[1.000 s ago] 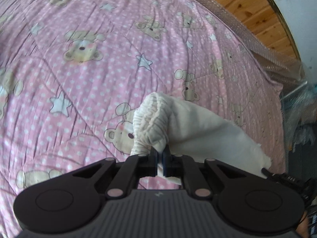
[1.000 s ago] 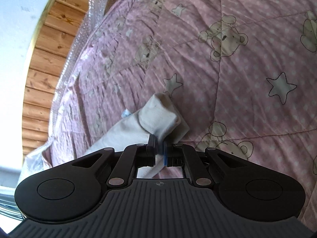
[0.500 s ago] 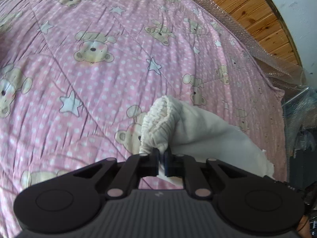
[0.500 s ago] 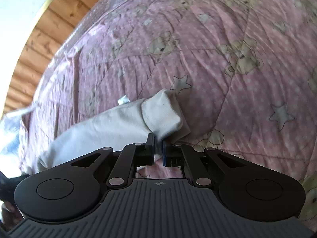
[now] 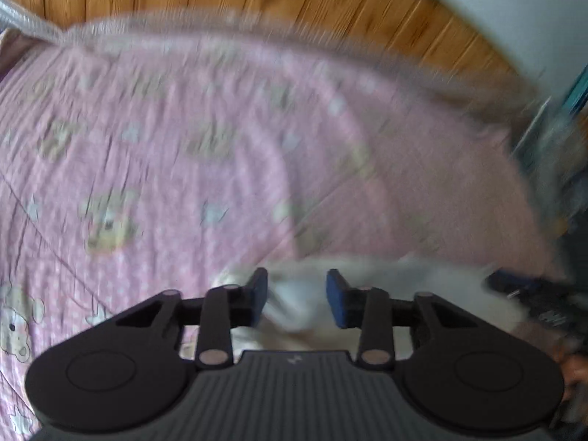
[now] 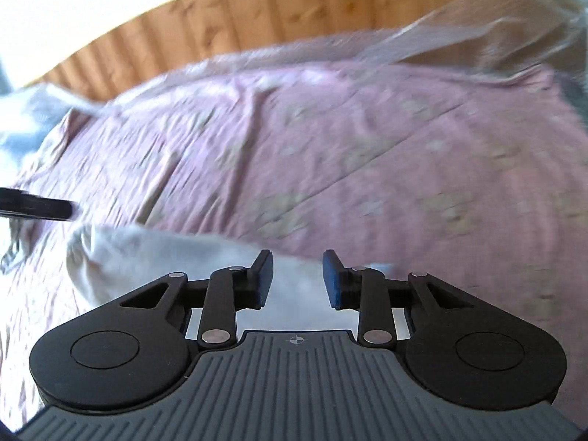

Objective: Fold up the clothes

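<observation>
Under my left gripper and right gripper, both with jaws apart and gripping nothing, the white garment lies on the pink bear-print quilt. Beyond stands a wooden wall.

The left gripper hangs with jaws spread over a white garment lying on the pink quilt near its edge; the view is blurred.
</observation>
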Action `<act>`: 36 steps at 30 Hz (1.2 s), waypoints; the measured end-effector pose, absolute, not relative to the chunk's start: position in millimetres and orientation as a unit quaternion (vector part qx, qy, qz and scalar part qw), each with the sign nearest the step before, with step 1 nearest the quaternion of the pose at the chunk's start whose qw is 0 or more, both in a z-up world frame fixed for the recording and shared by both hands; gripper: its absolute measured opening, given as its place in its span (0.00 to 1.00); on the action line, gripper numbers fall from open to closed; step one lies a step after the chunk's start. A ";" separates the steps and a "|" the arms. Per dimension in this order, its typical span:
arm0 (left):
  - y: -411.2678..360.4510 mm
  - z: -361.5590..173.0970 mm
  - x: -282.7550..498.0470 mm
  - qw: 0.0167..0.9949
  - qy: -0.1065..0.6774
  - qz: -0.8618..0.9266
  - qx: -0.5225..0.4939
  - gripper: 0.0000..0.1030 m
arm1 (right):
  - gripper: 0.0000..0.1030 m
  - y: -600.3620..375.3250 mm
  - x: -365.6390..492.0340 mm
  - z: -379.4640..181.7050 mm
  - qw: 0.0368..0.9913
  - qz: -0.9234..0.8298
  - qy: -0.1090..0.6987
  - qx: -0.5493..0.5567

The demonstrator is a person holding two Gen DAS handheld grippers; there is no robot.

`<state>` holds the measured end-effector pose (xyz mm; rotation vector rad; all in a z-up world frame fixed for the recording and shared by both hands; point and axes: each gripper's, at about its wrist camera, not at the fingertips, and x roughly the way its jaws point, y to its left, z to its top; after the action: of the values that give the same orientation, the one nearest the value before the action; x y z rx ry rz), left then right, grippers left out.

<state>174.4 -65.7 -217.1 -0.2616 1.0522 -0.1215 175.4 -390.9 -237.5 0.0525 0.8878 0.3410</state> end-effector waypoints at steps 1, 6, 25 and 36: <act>-65.5 -230.9 174.6 0.852 0.509 -0.050 -0.114 0.04 | 0.30 -390.6 175.9 -248.2 0.885 0.162 0.436 0.025; -55.9 -230.4 166.5 0.847 0.514 -0.048 -0.129 0.04 | 0.23 -413.6 156.2 -278.2 0.886 0.156 0.436 0.018; -56.7 -236.6 158.3 0.836 0.522 -0.036 -0.165 0.27 | 0.29 -483.9 150.5 -281.8 0.874 0.101 0.454 0.138; -17.4 -168.3 148.9 0.884 0.424 0.033 -0.193 0.20 | 0.11 -441.0 186.7 -211.8 0.899 0.167 0.391 0.108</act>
<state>148.9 -17.4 -168.3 -0.4013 0.8814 0.0689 186.7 -441.0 -211.8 0.2228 0.8095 0.3455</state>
